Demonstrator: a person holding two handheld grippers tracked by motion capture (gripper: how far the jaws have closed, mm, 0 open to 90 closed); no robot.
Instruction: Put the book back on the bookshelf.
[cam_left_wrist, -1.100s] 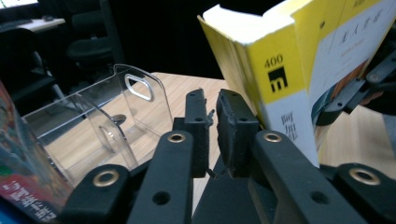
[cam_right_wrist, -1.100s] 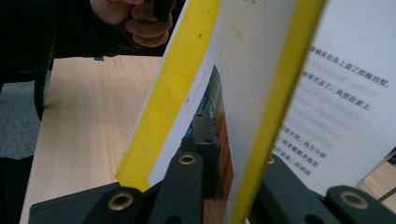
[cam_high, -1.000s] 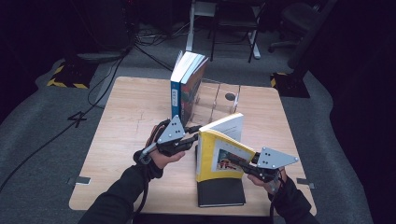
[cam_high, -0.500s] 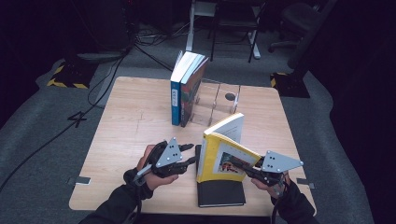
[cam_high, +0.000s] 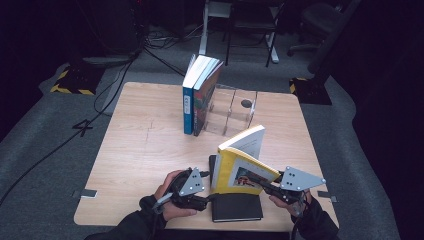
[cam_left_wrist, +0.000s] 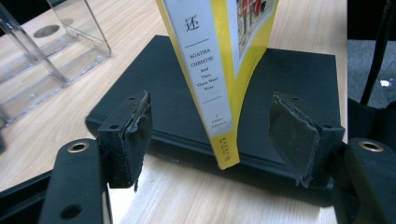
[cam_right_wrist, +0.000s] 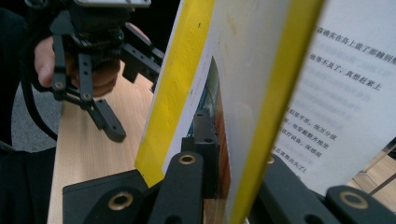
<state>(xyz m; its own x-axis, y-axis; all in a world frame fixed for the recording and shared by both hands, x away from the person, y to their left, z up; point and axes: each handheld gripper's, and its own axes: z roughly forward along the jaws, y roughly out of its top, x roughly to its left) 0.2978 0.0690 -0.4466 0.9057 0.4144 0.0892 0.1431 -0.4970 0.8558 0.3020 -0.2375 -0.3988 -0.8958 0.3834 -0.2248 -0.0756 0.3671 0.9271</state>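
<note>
A yellow paperback (cam_high: 239, 167) stands tilted on its lower edge on a black book (cam_high: 235, 207) that lies flat near the table's front edge. My right gripper (cam_high: 259, 181) is shut on the paperback's front cover (cam_right_wrist: 177, 93) from the right. My left gripper (cam_high: 209, 199) sits low at the black book's left edge. Its jaws have just been opening. The paperback's spine (cam_left_wrist: 205, 79) stands between the two pads (cam_left_wrist: 135, 135), and neither pad touches it. Behind the spine lies the black book (cam_left_wrist: 289, 79).
Two books (cam_high: 200, 95) stand upright at the table's far middle against a clear acrylic stand (cam_high: 231, 112), also seen as the clear stand (cam_left_wrist: 56, 51) in the left gripper view. Bare wood table (cam_high: 140, 150) spreads to the left. Cables run over the dark floor.
My left gripper has come down from the paperback's upper spine to the black book's left edge, and its jaws have spread apart. The right gripper keeps its hold.
</note>
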